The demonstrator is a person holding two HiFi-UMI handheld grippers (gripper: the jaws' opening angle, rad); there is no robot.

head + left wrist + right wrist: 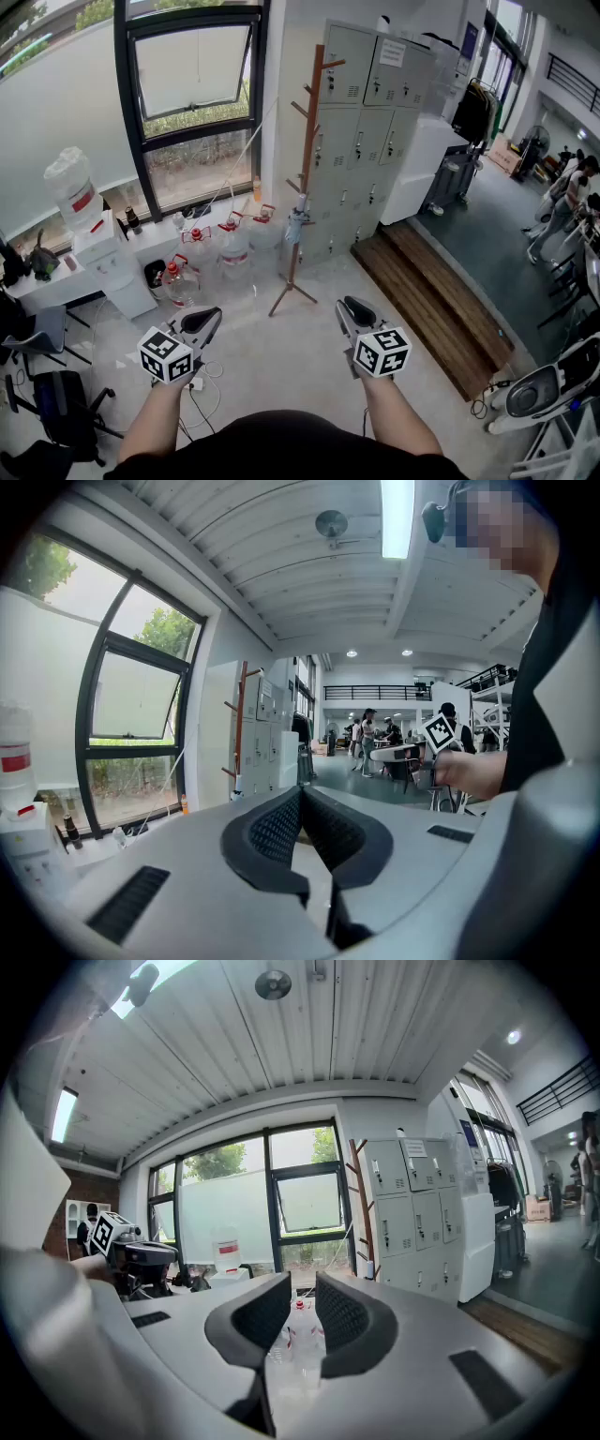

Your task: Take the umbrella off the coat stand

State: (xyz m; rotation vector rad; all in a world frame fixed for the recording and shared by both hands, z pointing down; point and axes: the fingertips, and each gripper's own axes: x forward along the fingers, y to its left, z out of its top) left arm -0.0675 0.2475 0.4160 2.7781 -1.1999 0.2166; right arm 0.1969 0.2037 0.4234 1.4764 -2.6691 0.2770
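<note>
- We judge that the task is at its start, in the approach step. The tall brown wooden coat stand (307, 169) stands on the grey floor (272, 366), at its far edge between the black-framed window (192, 84) and the grey metal lockers (375, 112).
- The small folded pale-blue umbrella (296, 225) hangs on the lower part of the stand, close against the pole. Both grippers are well apart from it.
- The left gripper (214, 315) has its jaws together at the tips, with nothing between them.
- The right gripper (349, 302) has its jaws apart with a clear gap. Only the distant clear plastic water bottles (298, 1321) on the floor show through the gap, so it holds nothing.
- In our judgement, the next move calls for us to go forward to the stand and bring the open right gripper to the umbrella. Then we close on its body or handle and lift it until it comes free of the peg.
- The stand looks light on its three thin legs, so a pull to the side may tip it.
- Hard to make out:
  - The umbrella is very small in all views, and we cannot tell which peg carries it, or whether it hangs by a strap or by the handle.
  - In the left gripper view the stand (242, 726) is partly behind the gripper body.
  - In the right gripper view the umbrella (369, 1267) is only a pale spot.
</note>
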